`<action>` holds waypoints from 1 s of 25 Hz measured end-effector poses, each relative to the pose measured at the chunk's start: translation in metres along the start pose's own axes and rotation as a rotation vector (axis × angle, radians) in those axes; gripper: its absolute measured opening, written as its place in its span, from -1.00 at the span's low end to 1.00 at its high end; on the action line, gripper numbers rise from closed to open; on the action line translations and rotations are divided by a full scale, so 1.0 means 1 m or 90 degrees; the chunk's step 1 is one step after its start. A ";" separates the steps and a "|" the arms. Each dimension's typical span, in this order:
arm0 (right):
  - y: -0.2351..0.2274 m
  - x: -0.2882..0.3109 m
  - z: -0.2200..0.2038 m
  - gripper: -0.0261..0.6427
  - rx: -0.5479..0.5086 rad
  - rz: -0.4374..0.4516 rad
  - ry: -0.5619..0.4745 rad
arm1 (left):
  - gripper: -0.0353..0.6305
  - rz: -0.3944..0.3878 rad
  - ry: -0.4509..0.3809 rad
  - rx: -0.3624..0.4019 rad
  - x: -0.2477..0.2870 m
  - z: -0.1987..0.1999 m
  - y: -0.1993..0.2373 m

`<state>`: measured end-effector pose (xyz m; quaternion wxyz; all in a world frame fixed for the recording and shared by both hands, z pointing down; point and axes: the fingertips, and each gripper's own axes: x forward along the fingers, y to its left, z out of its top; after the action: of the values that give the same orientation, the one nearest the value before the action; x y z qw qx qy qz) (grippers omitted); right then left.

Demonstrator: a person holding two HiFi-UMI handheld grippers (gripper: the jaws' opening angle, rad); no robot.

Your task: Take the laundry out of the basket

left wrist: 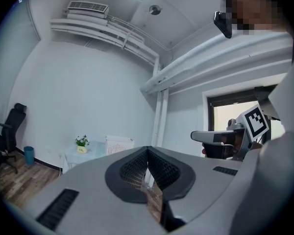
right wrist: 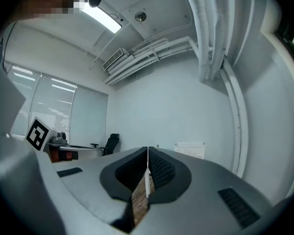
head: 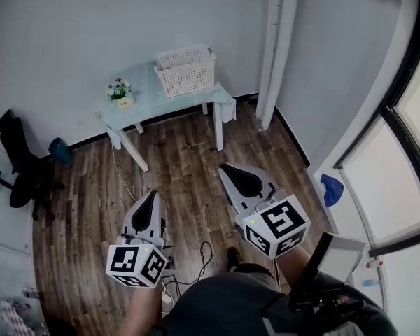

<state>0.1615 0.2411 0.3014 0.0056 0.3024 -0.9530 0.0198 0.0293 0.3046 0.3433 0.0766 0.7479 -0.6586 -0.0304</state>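
Observation:
A white slatted laundry basket (head: 185,68) stands on a small pale-topped table (head: 141,96) against the far wall. From here I cannot see what is inside it. It also shows far off in the left gripper view, basket (left wrist: 119,144), and in the right gripper view, basket (right wrist: 189,150). My left gripper (head: 152,195) and right gripper (head: 227,167) are held level over the wooden floor, well short of the table. Both point toward it. In the left gripper view the left gripper (left wrist: 147,149) is shut and empty. The right gripper (right wrist: 147,149) is shut and empty too.
A small flower pot (head: 120,93) sits on the table's left end. A black office chair (head: 19,165) and a blue bin (head: 59,150) stand at the left. White pipes (head: 277,47) run down the corner, a window lies at the right, and cables (head: 199,257) trail on the floor.

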 end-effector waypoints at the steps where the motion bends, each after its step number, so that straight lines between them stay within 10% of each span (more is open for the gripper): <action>1: -0.011 0.006 0.000 -0.88 0.001 0.000 0.001 | -0.87 0.003 0.002 0.002 0.011 0.002 0.001; 25: -0.139 0.145 -0.012 -0.87 0.005 0.075 0.034 | -0.87 0.006 0.018 0.004 0.189 0.010 0.052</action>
<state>0.1233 0.0450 0.3213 0.0287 0.2454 -0.9685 0.0318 0.0019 0.1105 0.3523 0.0840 0.7452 -0.6613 -0.0174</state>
